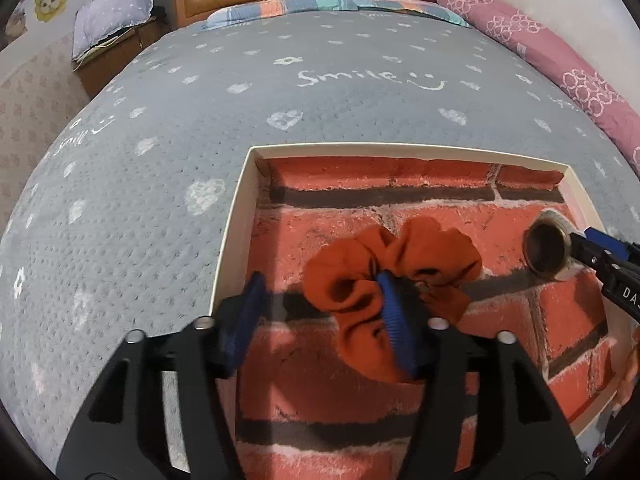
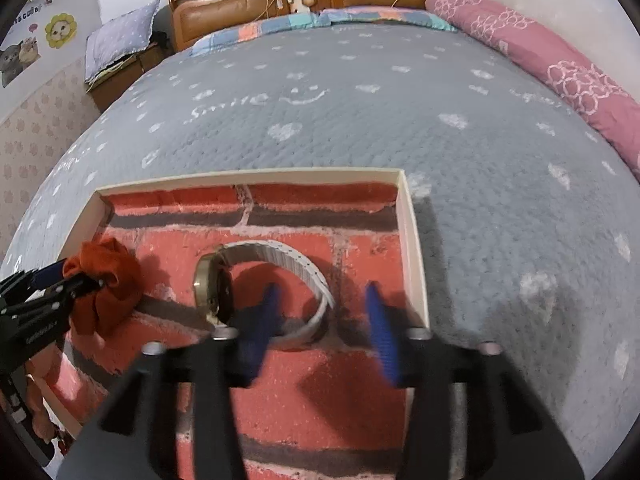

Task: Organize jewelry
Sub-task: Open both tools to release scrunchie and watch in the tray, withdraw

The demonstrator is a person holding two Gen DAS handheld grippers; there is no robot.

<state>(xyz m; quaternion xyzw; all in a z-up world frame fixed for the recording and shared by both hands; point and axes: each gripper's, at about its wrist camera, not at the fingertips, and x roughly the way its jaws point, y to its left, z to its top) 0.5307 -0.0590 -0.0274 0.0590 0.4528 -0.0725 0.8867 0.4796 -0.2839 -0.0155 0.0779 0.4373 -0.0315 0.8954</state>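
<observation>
An open cream box (image 1: 234, 216) lined with a red brick print lies on the bed; it also shows in the right wrist view (image 2: 412, 240). An orange scrunchie (image 1: 356, 268) lies in the box, draped over the right finger of my left gripper (image 1: 320, 304), whose jaws stand open. The scrunchie shows at the left in the right wrist view (image 2: 106, 280). A gold watch with a pale strap (image 2: 280, 256) lies in the box on its right side, seen also in the left wrist view (image 1: 546, 248). My right gripper (image 2: 324, 312) is open just over the watch, its left finger at the strap.
The box sits on a grey bedspread (image 1: 320, 80) printed with hearts and "Smile". A rolled pink quilt (image 1: 560, 64) runs along the right edge. A wooden headboard (image 2: 260, 4) and folded blankets are at the far end. A pillow on a cabinet (image 1: 112, 20) stands far left.
</observation>
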